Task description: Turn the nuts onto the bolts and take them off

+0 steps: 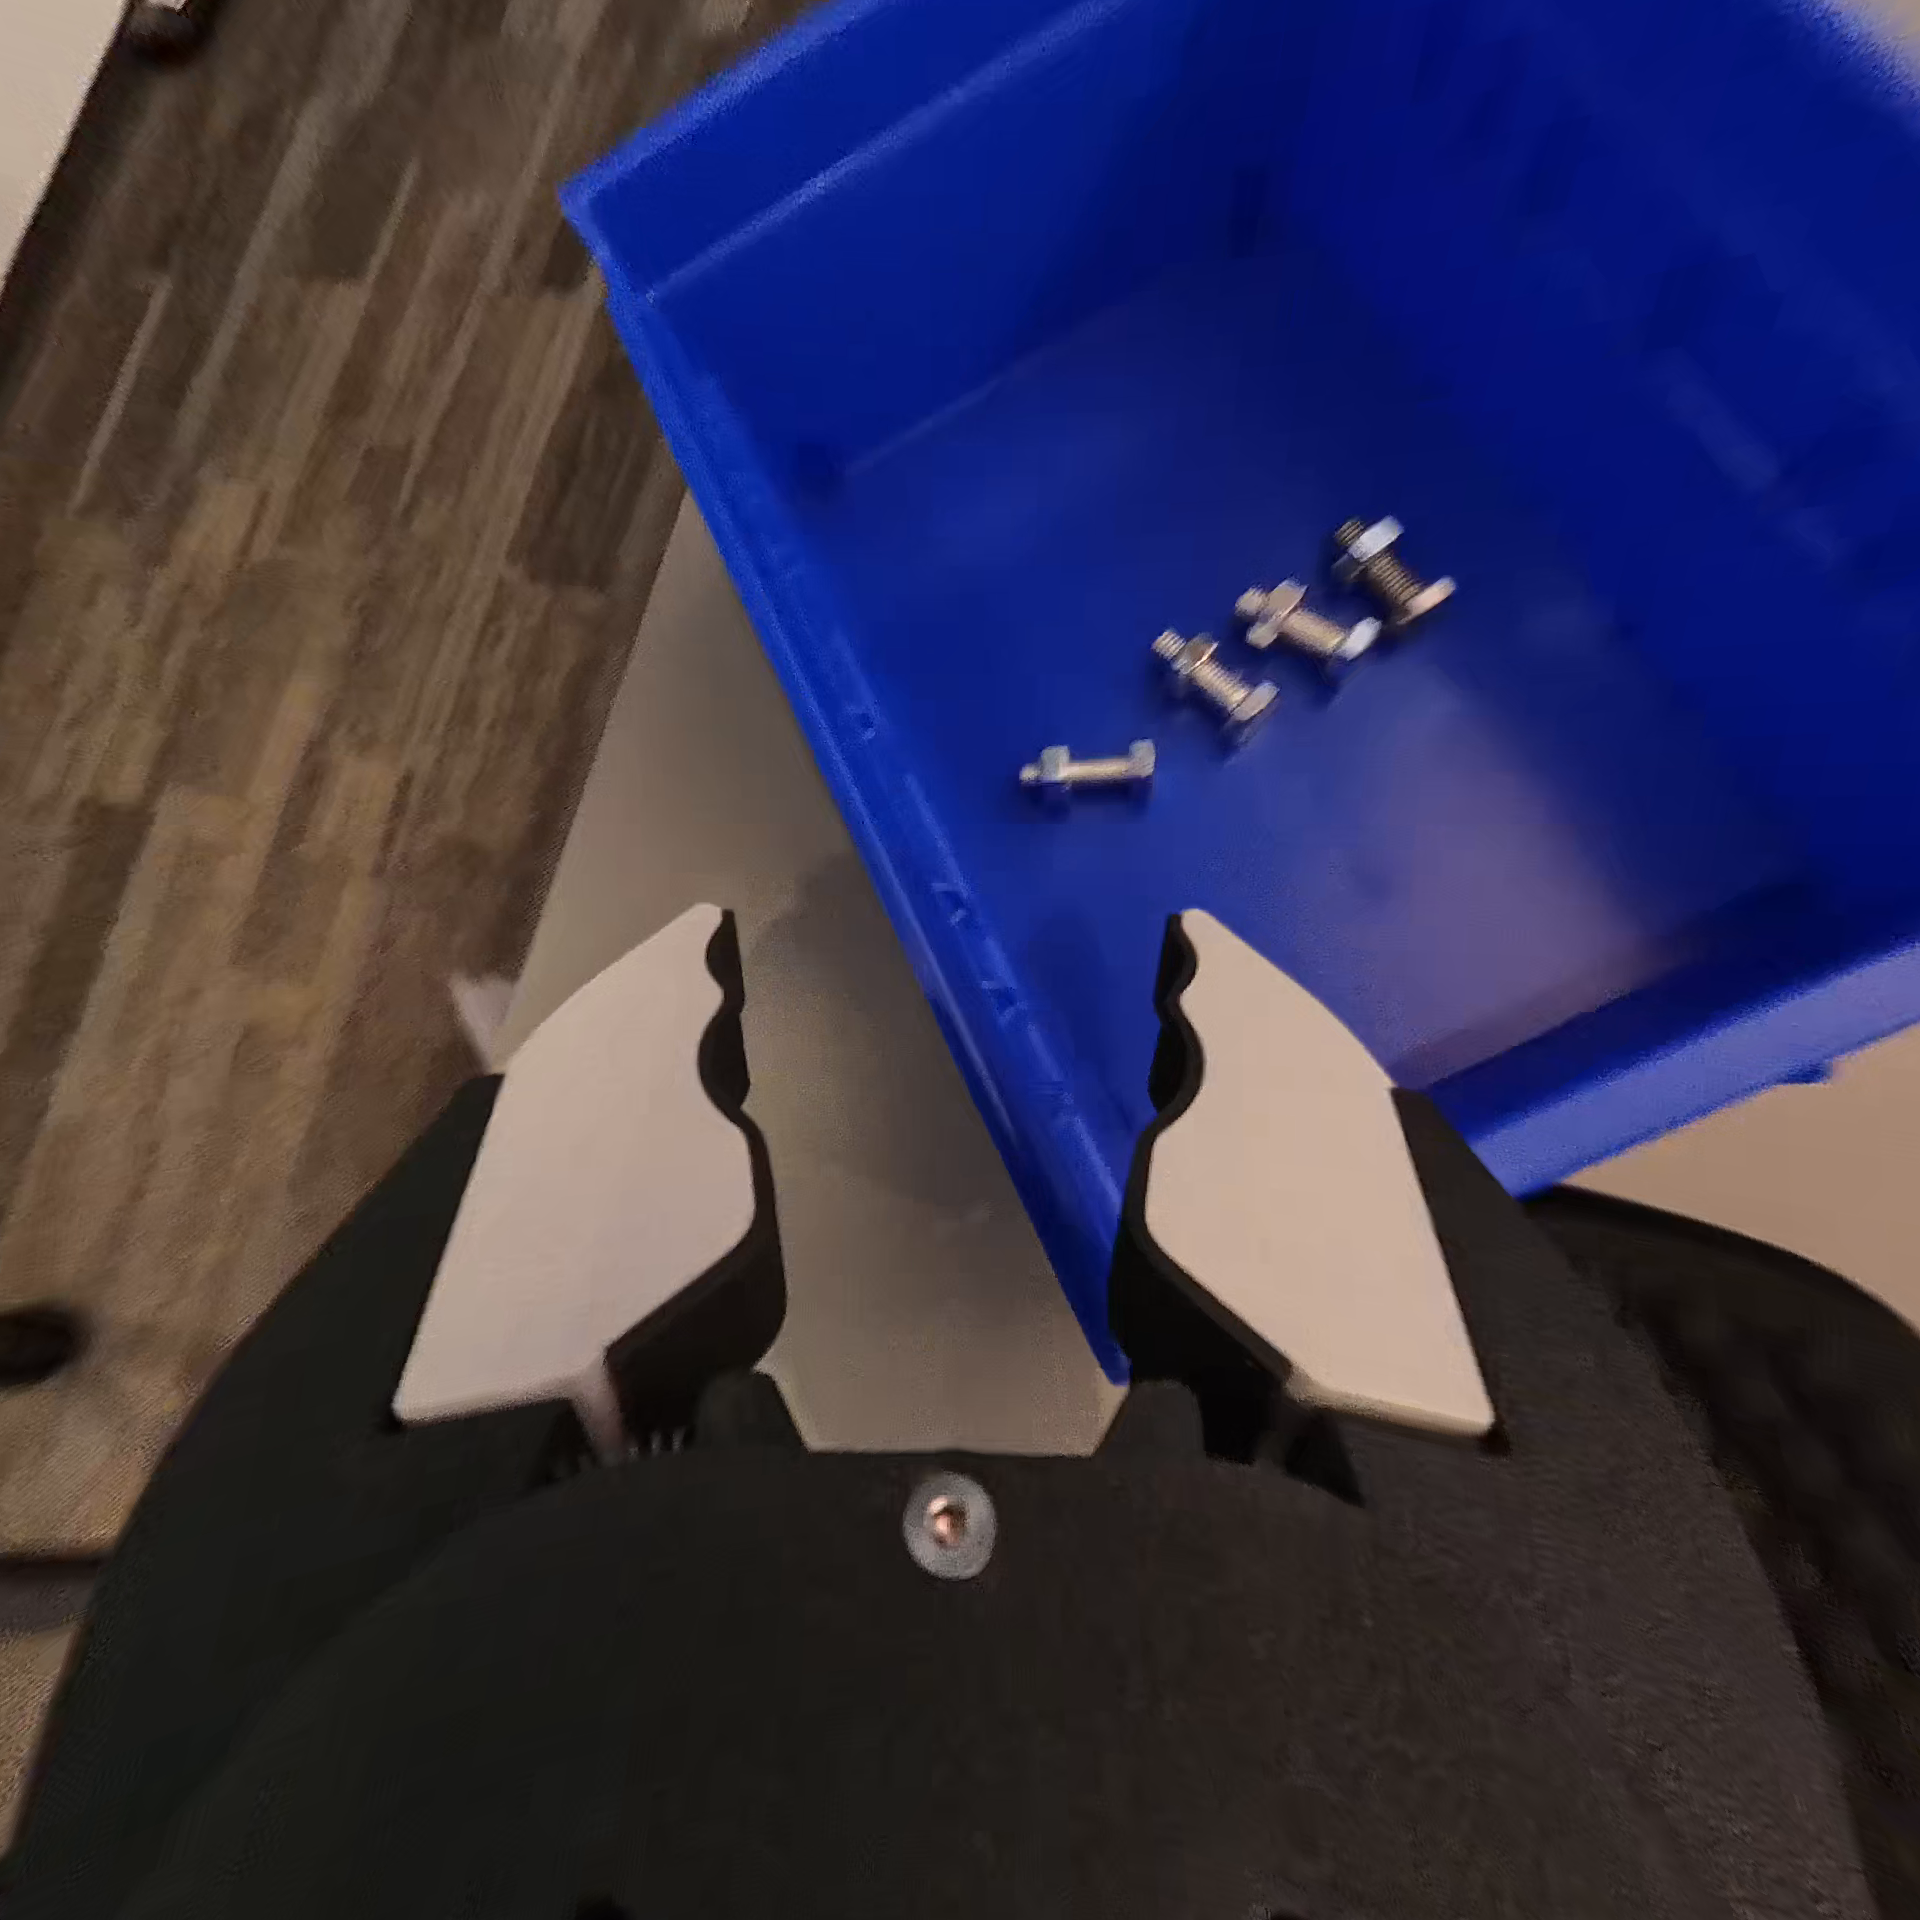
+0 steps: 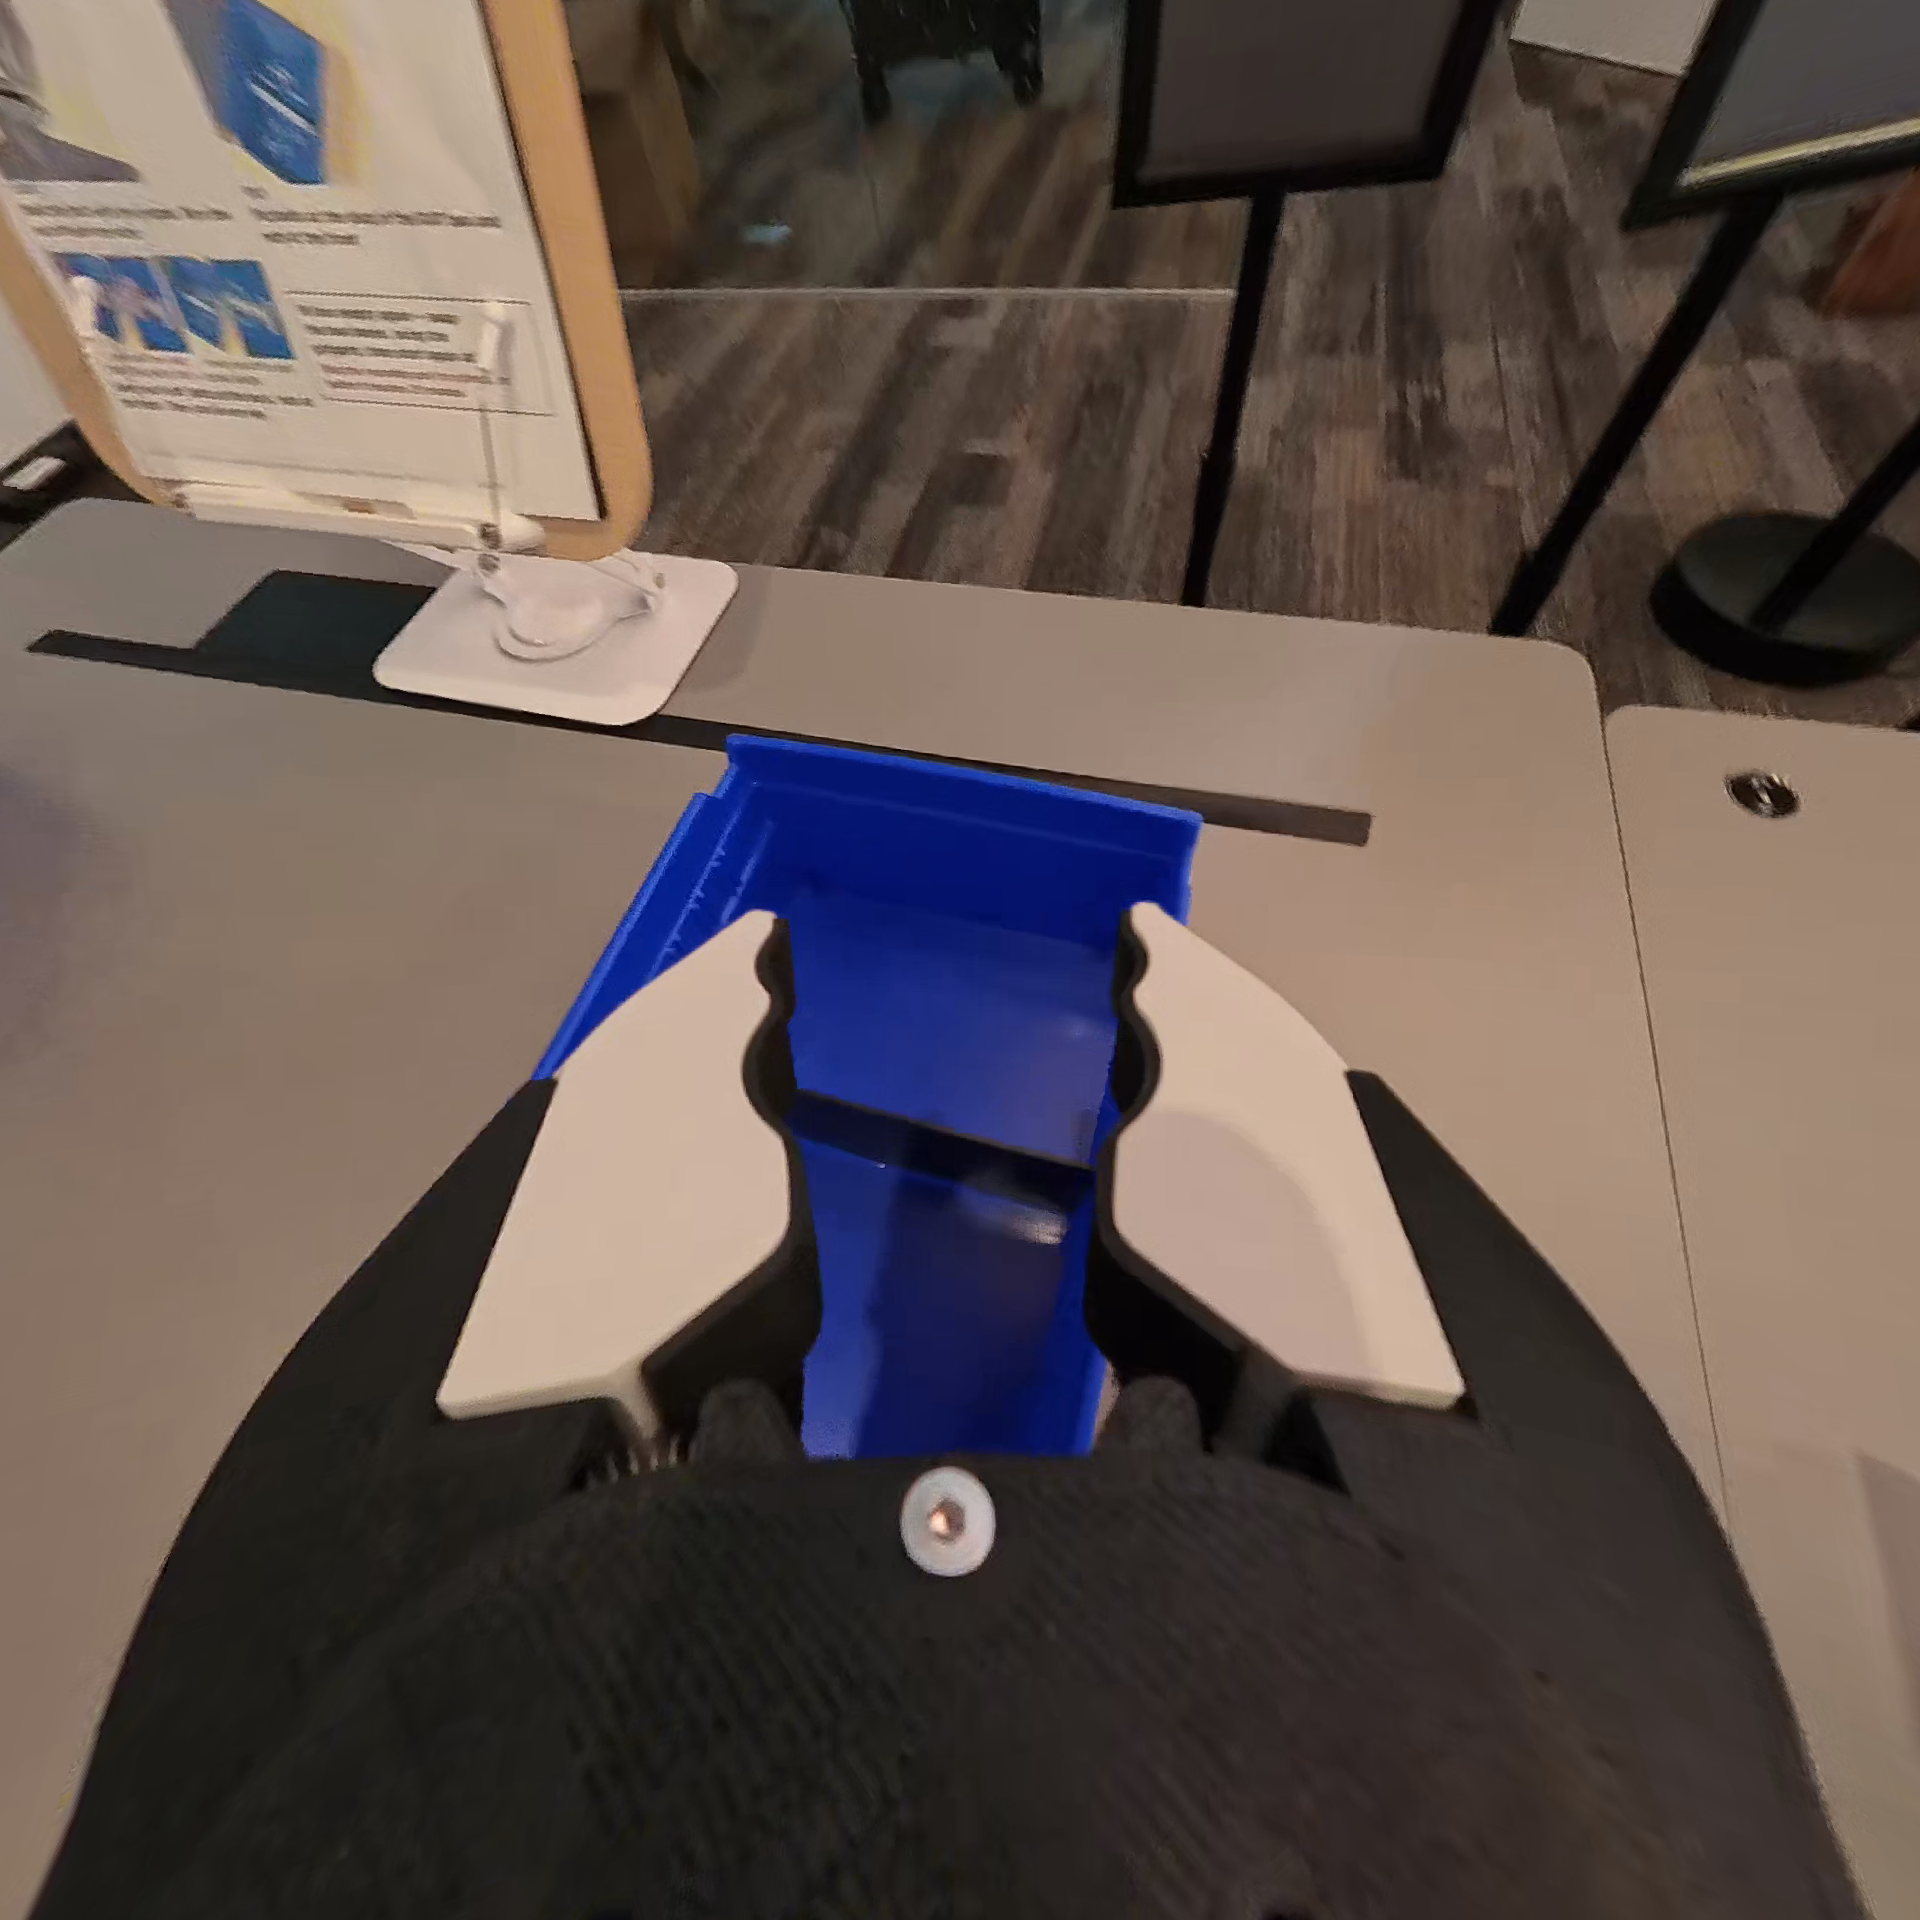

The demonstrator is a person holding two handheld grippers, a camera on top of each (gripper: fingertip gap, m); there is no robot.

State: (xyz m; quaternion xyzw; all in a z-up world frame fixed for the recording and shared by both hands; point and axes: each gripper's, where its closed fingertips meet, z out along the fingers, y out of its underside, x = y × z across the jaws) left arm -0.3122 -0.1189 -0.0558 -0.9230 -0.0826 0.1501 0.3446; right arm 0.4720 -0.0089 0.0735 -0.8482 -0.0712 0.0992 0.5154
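Below, four nutted bolts (image 1: pixel 1247 644) lying flat in blue bin (image 1: pixel 727 468), both hand-held grippers (image 1: pixel 951 925) (image 2: pixel 951 920) wide, empty

Left wrist view: bin (image 1: pixel 1195 343) motion-blurred, its far and right sides cut by the frame; right claw finger (image 1: pixel 1299 1164) covers its near corner. Right wrist view: claw (image 2: pixel 951 935) fingers hide bin (image 2: pixel 966 831) side walls; sign (image 2: pixel 312 260) blurred, top cropped.

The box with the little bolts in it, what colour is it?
Bright blue; the box shows best in the left wrist view.
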